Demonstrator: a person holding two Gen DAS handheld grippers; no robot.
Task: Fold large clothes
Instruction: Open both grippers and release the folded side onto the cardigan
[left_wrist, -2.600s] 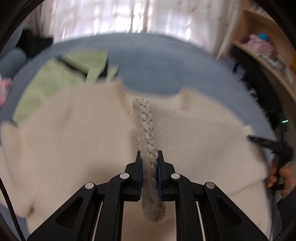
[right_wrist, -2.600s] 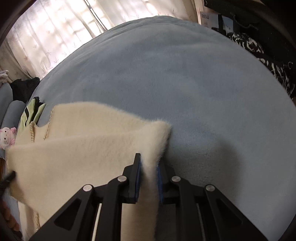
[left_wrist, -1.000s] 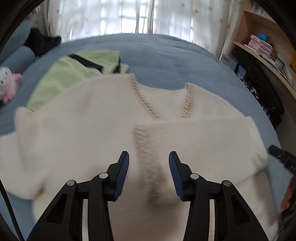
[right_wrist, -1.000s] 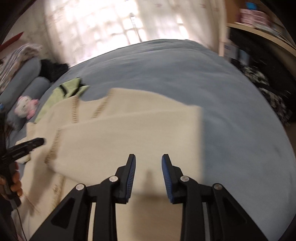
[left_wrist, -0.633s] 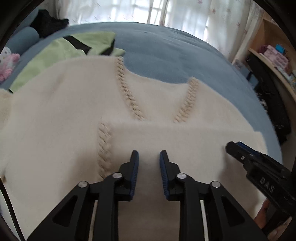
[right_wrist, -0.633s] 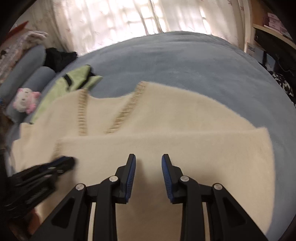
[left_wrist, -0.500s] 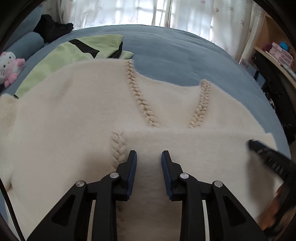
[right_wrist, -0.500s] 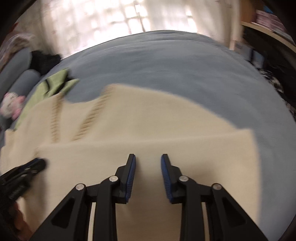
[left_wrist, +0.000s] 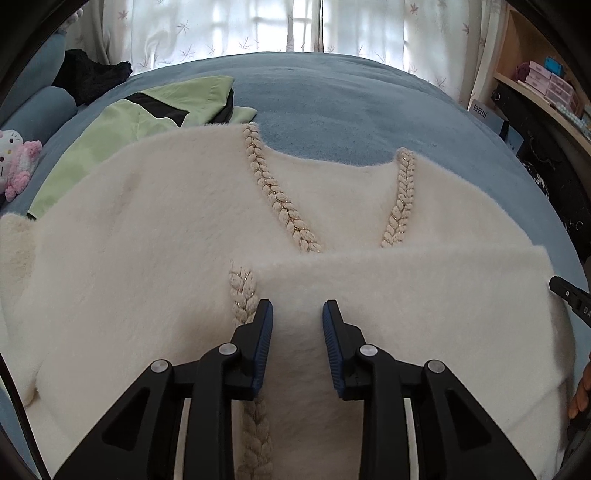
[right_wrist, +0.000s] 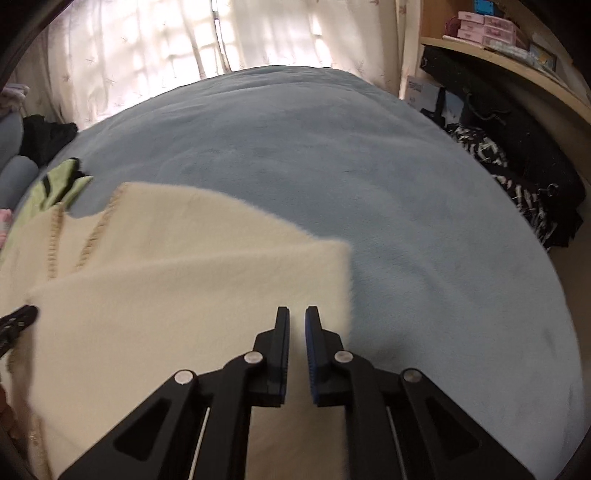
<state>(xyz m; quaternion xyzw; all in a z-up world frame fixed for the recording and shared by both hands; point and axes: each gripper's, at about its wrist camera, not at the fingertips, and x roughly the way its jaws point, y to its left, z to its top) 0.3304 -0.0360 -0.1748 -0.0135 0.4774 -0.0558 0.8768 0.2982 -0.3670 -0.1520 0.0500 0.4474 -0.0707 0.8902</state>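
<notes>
A fluffy cream cardigan (left_wrist: 147, 258) with braided trim (left_wrist: 280, 206) lies flat on the blue bed; its right side is folded over the front, with the fold's top edge running across the middle. My left gripper (left_wrist: 297, 317) is open and empty, hovering over the folded panel beside the lower braid. The right gripper's tip (left_wrist: 569, 295) shows at the right edge of this view. In the right wrist view the cardigan (right_wrist: 184, 295) fills the lower left. My right gripper (right_wrist: 296, 325) hangs above its right edge with jaws nearly closed, holding nothing.
A green garment (left_wrist: 147, 122) lies on the blue bedspread (left_wrist: 351, 99) behind the cardigan's left shoulder. Grey pillows and a pink plush toy (left_wrist: 16, 158) are at far left. Shelves and dark bags (right_wrist: 517, 147) stand beside the bed on the right. Curtains hang at the back.
Both grippers let go of the cardigan after laying its side over the front. The left jaws then widened slightly; the right gripper swung right toward the garment's edge and its jaws narrowed.
</notes>
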